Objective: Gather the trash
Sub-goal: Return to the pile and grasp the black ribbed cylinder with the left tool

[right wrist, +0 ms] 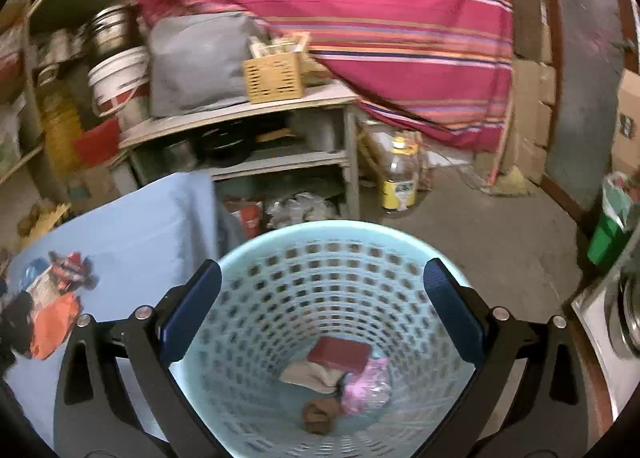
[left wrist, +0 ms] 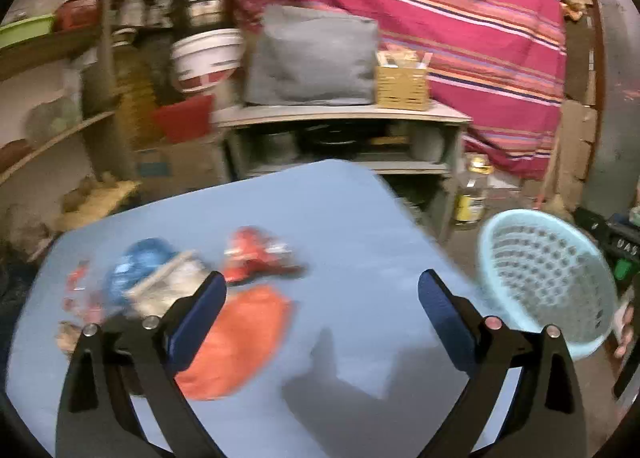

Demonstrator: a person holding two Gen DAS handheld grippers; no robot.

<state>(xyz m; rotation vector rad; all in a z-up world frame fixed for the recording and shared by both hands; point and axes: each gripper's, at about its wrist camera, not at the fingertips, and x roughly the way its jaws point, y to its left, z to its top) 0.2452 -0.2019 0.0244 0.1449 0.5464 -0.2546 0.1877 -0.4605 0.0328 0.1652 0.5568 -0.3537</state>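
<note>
Trash lies on the blue surface at nine o'clock of the left gripper, whose jaws stand apart and empty. Right gripper, jaws wide, straddles the basket; whether it clamps the rim, I cannot tell.

I can make out only blurred letters, perhaps "DAS", on a dark crate just beyond the basket.

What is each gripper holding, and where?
Left gripper: nothing, jaws open. Right gripper: fingers sit at the basket rim; a grip cannot be told.
</note>
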